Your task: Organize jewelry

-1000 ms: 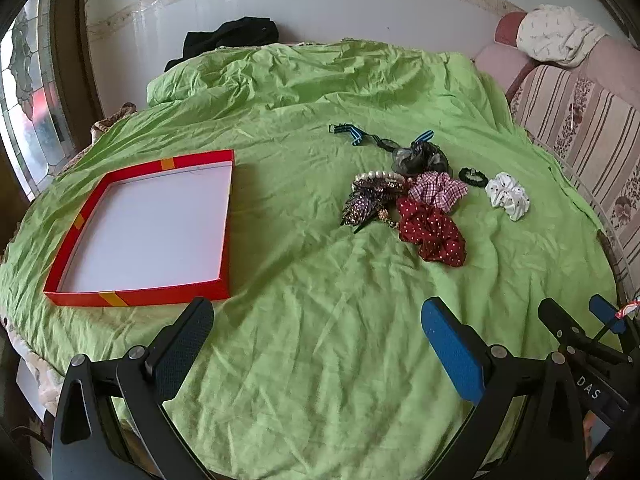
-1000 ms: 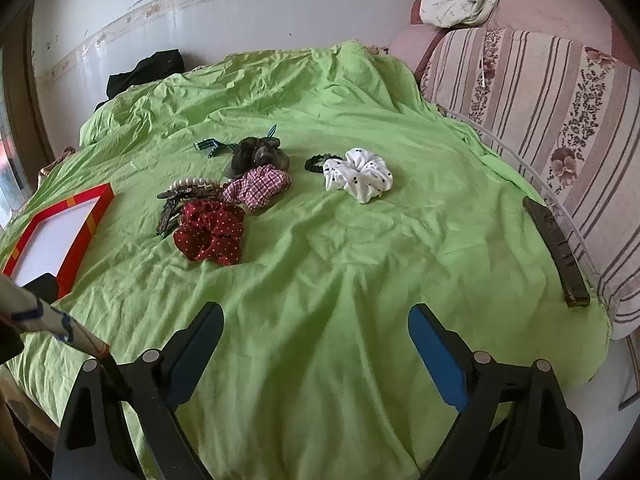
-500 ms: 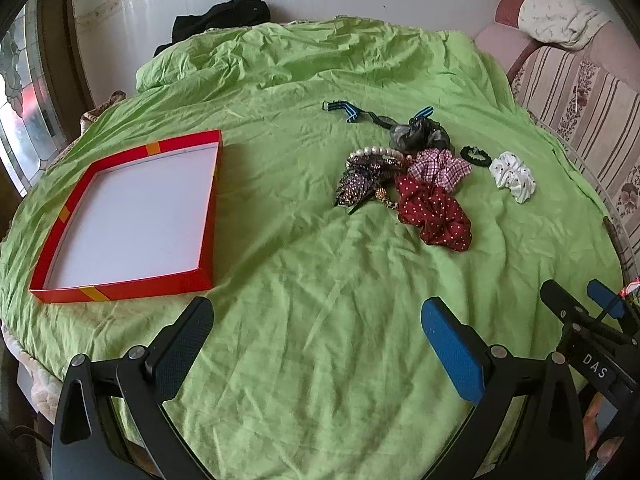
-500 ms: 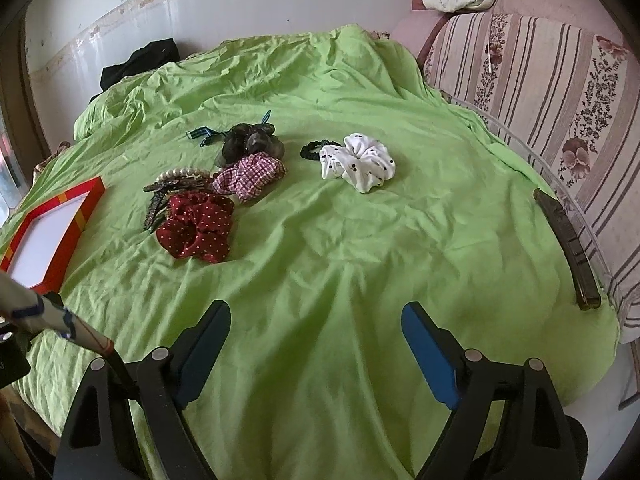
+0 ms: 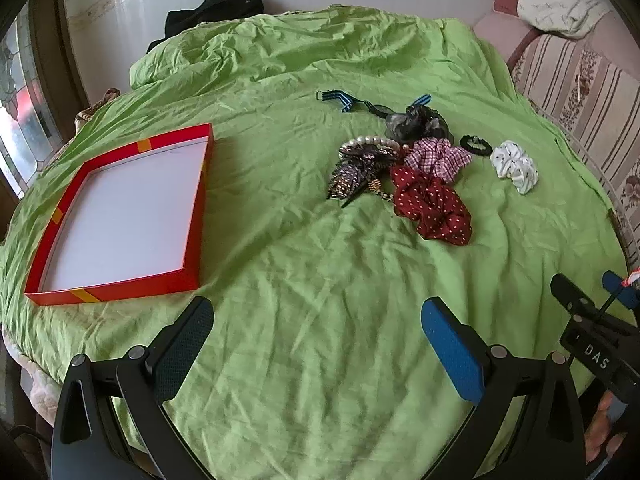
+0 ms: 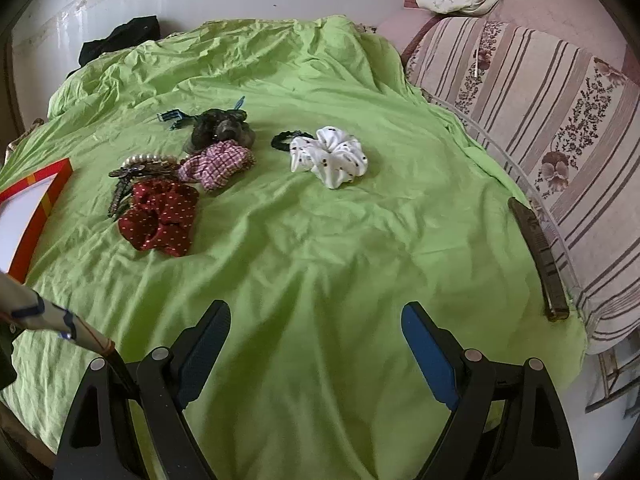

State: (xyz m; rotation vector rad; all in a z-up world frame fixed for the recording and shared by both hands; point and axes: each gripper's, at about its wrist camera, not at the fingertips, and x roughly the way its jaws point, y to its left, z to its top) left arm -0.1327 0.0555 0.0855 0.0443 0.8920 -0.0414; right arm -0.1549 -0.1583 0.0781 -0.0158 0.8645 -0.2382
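Observation:
A shallow red box (image 5: 120, 216) with a white floor lies on the green cloth at the left; its corner shows in the right wrist view (image 6: 36, 196). Right of it is a pile: a red dotted scrunchie (image 5: 432, 204) (image 6: 160, 218), a plaid scrunchie (image 5: 438, 158) (image 6: 218, 164), a dark scrunchie (image 5: 416, 122) (image 6: 220, 130), a pearl clip (image 5: 370, 146) (image 6: 146, 160), a white scrunchie (image 5: 514, 166) (image 6: 330, 156), a black hair tie (image 5: 474, 146) (image 6: 286, 138) and a blue striped band (image 5: 340, 98) (image 6: 172, 117). My left gripper (image 5: 316, 334) and right gripper (image 6: 316, 336) are open and empty, above the near cloth.
The round table's green cloth (image 5: 320, 280) bunches up at the back by a black garment (image 5: 216, 8). A striped sofa (image 6: 540, 100) stands at the right. A dark comb (image 6: 538, 254) lies at the right table edge. The right gripper shows in the left wrist view (image 5: 592, 320).
Both grippers have moved forward and a little higher over the cloth, so the box and the pile look nearer. Nothing on the cloth has moved.

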